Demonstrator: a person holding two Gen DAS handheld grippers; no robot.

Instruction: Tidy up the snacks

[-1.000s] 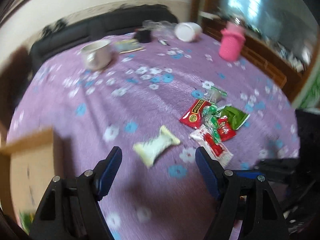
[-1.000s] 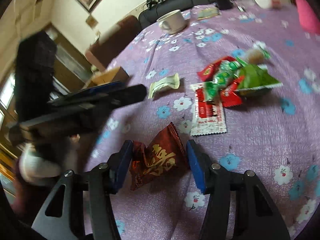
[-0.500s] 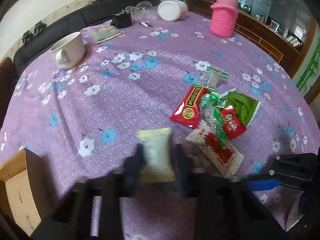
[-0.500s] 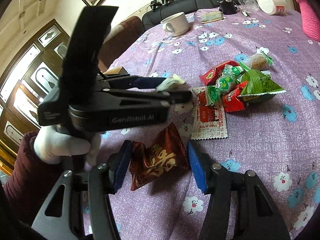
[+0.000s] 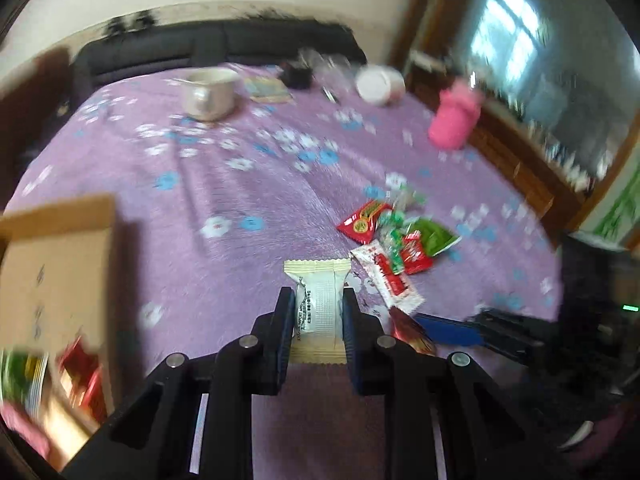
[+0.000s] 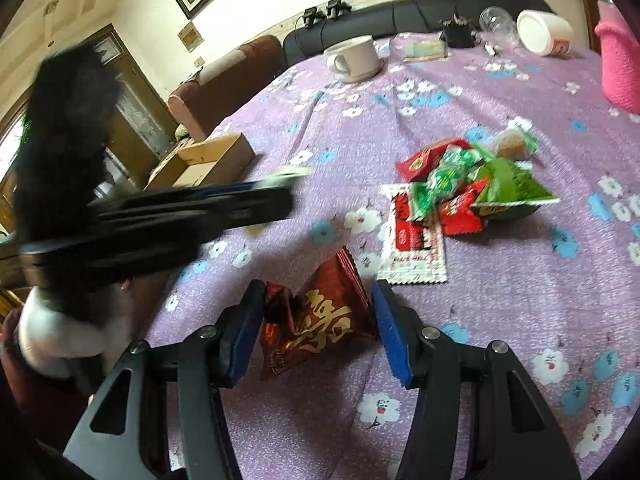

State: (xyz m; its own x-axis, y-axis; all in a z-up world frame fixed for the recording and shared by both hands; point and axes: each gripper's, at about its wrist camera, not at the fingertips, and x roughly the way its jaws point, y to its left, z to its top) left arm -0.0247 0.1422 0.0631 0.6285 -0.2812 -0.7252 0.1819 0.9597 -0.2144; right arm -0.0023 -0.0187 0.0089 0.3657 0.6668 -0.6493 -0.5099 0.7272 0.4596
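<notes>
Tablecloth of purple flowered fabric [image 5: 240, 208] lies bare ahead; your left gripper [image 5: 316, 316] pinches the cream wrapped snack [image 5: 319, 300], your right gripper [image 6: 318, 328] spread around the dark-red foil packet [image 6: 320, 316].

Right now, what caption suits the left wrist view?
Left gripper clamps a cream snack packet above the purple tablecloth.

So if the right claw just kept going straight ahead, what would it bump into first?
Probably the dark red foil snack packet lying between the right claw's open jaws; beyond it, the white-and-red flat sachet. Depth is uncertain.
</notes>
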